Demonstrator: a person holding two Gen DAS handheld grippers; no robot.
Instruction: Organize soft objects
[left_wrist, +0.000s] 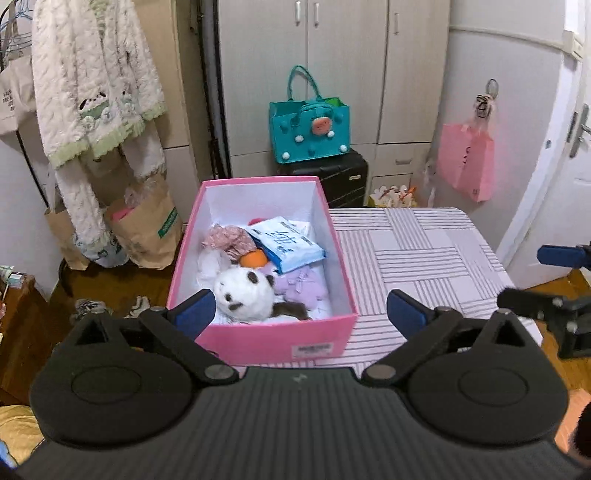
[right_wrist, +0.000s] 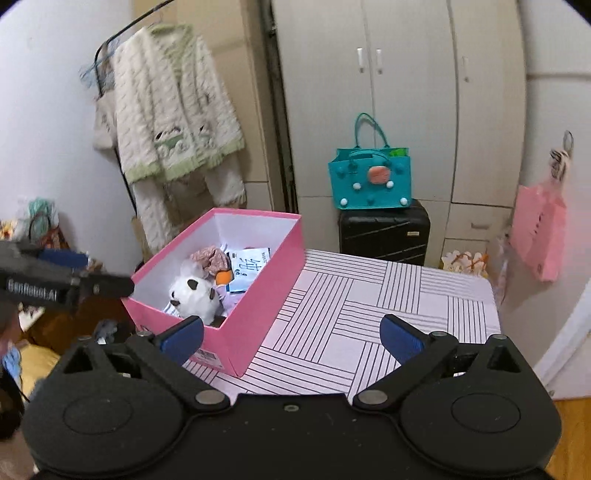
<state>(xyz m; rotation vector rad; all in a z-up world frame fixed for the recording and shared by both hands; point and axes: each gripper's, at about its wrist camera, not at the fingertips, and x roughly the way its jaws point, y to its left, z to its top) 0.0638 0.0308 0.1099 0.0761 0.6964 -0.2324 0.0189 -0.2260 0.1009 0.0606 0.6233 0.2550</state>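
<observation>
A pink box stands on the left part of a striped table. Inside lie a panda plush, a lilac soft piece, an orange ball, a pinkish patterned cloth and a blue-white packet. My left gripper is open in front of the box, nothing between its fingers. My right gripper is open too, empty, near the box's front right corner. Each gripper shows at the edge of the other's view.
A teal bag sits on a black suitcase behind the table. A fluffy cream garment hangs at left above paper bags. A pink bag hangs at right by a white door.
</observation>
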